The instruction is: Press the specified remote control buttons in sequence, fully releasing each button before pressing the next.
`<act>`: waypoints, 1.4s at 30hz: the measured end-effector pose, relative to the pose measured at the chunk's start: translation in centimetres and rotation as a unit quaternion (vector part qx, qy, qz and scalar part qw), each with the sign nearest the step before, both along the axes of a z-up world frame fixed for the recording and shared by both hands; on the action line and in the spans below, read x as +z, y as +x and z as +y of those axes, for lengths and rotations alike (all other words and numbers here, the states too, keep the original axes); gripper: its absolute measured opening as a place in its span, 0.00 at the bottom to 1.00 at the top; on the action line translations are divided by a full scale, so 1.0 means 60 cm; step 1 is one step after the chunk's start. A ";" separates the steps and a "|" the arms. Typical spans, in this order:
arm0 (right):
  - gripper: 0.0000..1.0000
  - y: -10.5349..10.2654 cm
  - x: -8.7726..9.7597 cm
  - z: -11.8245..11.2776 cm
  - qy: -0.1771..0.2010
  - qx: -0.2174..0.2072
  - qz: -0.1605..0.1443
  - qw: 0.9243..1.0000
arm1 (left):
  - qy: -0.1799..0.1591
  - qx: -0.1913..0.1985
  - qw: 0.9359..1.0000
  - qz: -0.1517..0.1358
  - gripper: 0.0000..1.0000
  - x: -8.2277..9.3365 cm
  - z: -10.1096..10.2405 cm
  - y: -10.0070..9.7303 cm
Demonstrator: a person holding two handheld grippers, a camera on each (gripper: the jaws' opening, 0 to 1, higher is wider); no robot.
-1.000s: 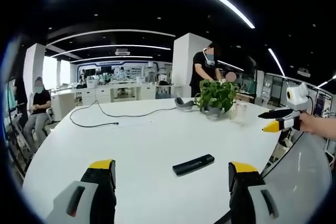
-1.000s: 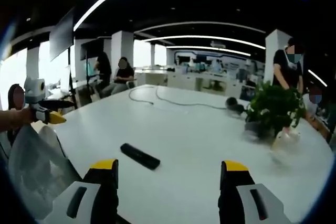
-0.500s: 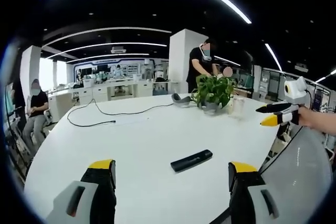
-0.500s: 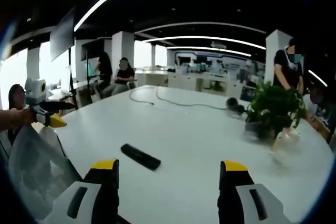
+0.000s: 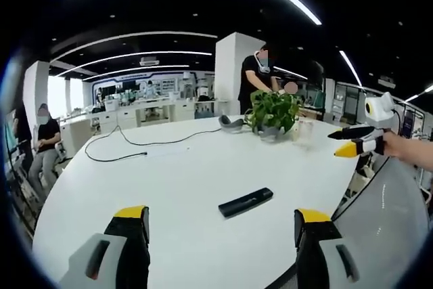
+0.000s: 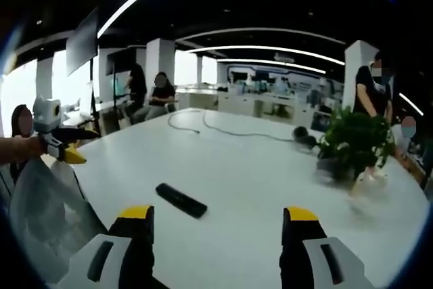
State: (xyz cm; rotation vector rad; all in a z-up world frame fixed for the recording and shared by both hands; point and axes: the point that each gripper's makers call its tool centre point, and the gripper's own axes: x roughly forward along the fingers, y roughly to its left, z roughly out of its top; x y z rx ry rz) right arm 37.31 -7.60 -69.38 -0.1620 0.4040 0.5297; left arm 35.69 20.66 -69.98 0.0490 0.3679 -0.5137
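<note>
The left gripper point(image 5: 221, 235) has its two yellow-tipped jaws spread wide with nothing between them, and it hangs above the near edge of the white table point(image 5: 169, 174). The right gripper point(image 6: 216, 235) is spread wide and empty too, and it hangs above its own side of the table. The black remote control point(image 5: 245, 202) lies flat on the table ahead of the left gripper, a bit toward its right jaw; in the right gripper view the remote control point(image 6: 180, 200) lies ahead and a bit toward the left jaw. Since a second ago almost nothing has changed. The remote lies in the same place, both grippers stay open, and only the left gripper's view has drifted a little, so the plant and the right gripper sit slightly higher in it. That means, I think, that no button is being pressed right now and the pressing is still to come. Farther out, a green plant in a pot point(image 5: 274, 114) stands well behind the remote, with a grey headset point(image 5: 231, 123) next to it and a thin black cable point(image 5: 135, 148) lying across the far part of the table. People sit and stand around the room, away from the remote. Nothing lies between the grippers and the remote, so the way to it looks open.
</note>
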 end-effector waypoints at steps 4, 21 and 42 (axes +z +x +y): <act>0.75 0.001 0.003 -0.004 0.003 -0.004 -0.004 1.000 | -0.020 0.004 1.000 0.001 0.93 0.004 0.002 0.001; 0.75 0.007 -0.025 0.009 -0.040 0.027 0.020 0.999 | -0.044 0.001 0.999 0.031 0.93 -0.014 -0.006 0.000; 0.72 0.008 -0.014 -0.025 0.016 -0.025 0.020 0.999 | 0.040 -0.117 0.989 0.081 0.95 -0.053 -0.059 -0.024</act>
